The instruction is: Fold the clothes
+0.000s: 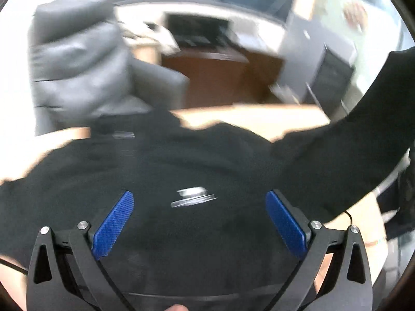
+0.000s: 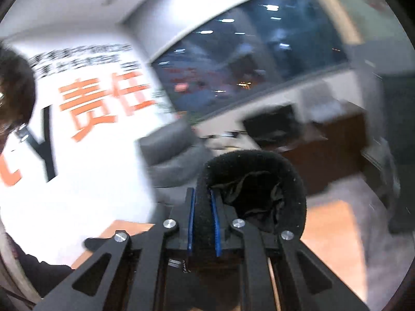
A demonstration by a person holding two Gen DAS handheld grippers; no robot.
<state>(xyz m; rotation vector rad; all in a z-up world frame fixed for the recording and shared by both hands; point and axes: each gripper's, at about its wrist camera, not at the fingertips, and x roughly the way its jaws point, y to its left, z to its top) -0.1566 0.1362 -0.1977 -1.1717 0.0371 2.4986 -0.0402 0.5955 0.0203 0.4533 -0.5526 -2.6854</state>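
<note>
Left wrist view: a black garment (image 1: pixel 197 171) lies spread over a light wooden worktop (image 1: pixel 259 115), filling the lower frame beneath and ahead of the left gripper (image 1: pixel 198 197). Its blue pads (image 1: pixel 114 224) stand wide apart, released, with nothing pinched between them; a small white print on the cloth shows between them. One sleeve (image 1: pixel 363 129) rises toward the upper right edge. A grey chair (image 1: pixel 77 59) stands beyond the worktop; the background is blurred.

Right wrist view: the right gripper (image 2: pixel 203 223) is clenched on a cuff (image 2: pixel 249 181) of the black garment, one wall of fabric squeezed between its blue pads, the round opening gaping to the right of them. The gripper is raised above the worktop (image 2: pixel 332 233).
</note>
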